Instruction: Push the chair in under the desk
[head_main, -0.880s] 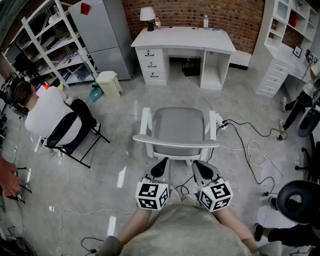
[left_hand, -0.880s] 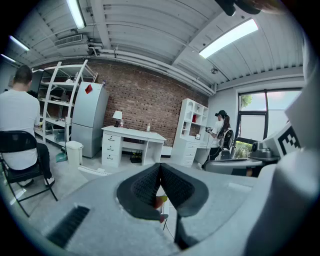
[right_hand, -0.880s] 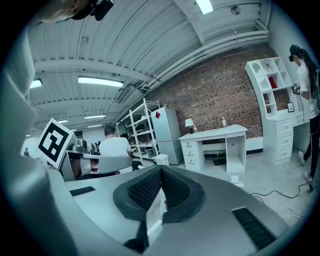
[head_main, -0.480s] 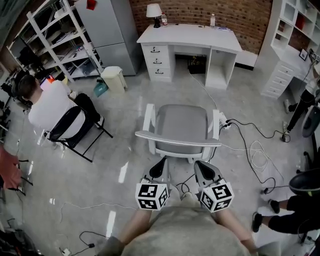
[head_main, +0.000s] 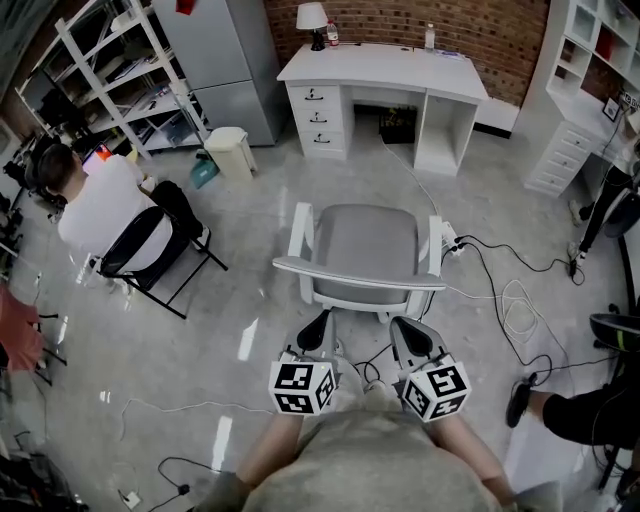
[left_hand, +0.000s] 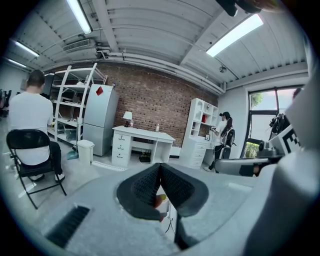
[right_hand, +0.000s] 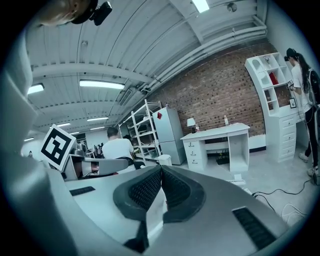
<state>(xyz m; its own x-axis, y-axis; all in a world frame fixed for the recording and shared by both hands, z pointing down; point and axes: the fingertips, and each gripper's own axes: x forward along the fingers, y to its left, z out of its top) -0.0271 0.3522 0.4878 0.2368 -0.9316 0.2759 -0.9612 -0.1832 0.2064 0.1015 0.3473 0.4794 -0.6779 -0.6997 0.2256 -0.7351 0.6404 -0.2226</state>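
Out on the grey floor (head_main: 220, 330), well apart from the white counter (head_main: 385, 65), stood the chair (head_main: 365, 245), its back toward the person and its seat facing the counter's front edge. Just behind that back the left tool (head_main: 321, 320) and the right tool (head_main: 403, 326) were held side by side, both clenched, jaws pressed together on nothing. Whether they touched the chair could not be told.

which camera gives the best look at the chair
The head view: the chair shows whole from above, grey seat, white armrests, backrest nearest the person. In the gripper views the left tool and right tool fill the foreground, and no part of the chair is surely visible.
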